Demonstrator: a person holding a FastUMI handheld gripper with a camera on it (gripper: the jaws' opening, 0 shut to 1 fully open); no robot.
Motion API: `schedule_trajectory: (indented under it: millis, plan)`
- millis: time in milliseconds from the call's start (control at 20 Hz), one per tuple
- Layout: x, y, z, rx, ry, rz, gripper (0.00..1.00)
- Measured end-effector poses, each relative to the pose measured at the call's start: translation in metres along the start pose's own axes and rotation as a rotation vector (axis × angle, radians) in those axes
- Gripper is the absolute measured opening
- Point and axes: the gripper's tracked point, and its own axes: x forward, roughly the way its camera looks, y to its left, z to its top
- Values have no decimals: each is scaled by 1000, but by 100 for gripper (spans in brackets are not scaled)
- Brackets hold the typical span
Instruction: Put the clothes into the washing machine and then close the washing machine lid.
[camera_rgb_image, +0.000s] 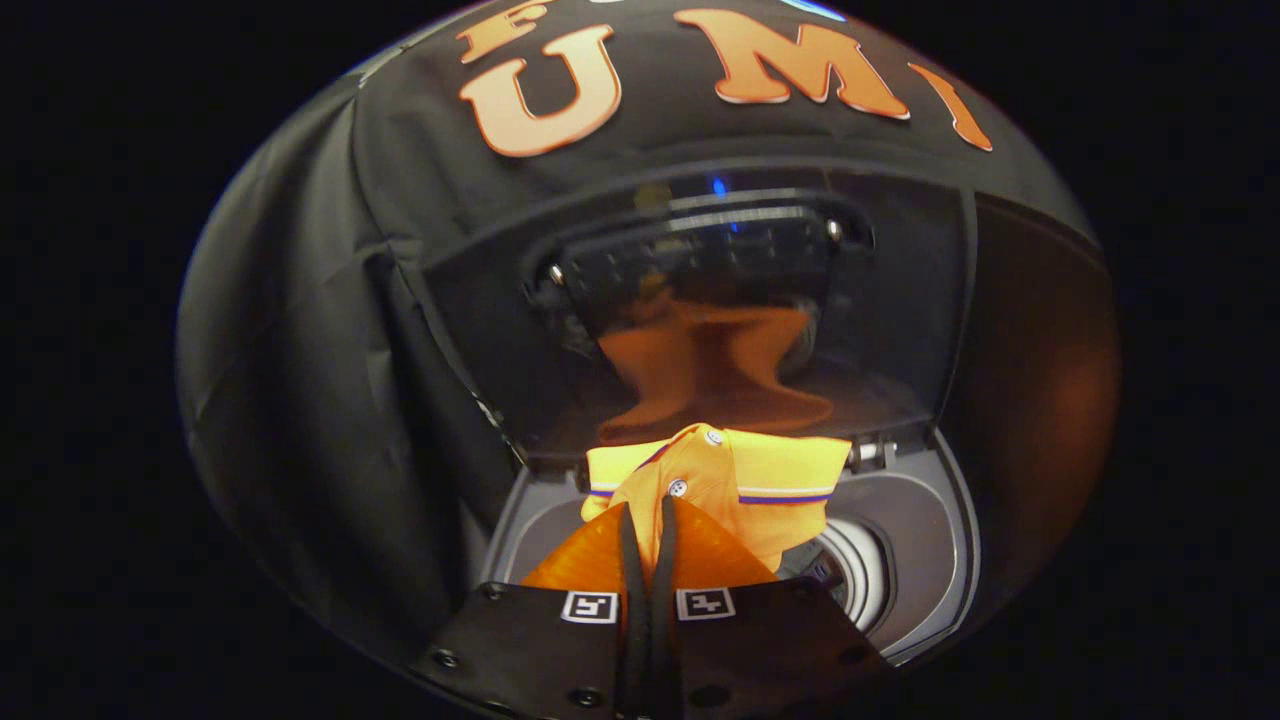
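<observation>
An orange polo shirt (730, 490) with a yellow collar and purple stripes hangs from my gripper (648, 525), whose two black fingers are shut on the cloth just below the collar buttons. The shirt is held over the round drum opening (860, 580) of the grey top-loading washing machine (930, 540). The machine's dark glossy lid (700, 300) stands open and upright beyond the shirt, and the orange cloth is mirrored in it.
Black booth cloth (320, 380) hangs close on the left and behind the lid. A lid hinge (865, 452) sits at the right rear of the machine top.
</observation>
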Motion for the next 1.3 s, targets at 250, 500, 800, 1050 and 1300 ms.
schedule_trajectory:
  millis: [250,500,800,1050,1300]
  plan:
    - [33,-9,-26,-15,91,-12,8]
    - [49,-20,-80,15,231,-48,8]
    - [54,-35,-119,99,418,-107,8]
    - [53,-35,-127,116,467,-137,8]
    - [51,-41,-130,112,510,-166,8]
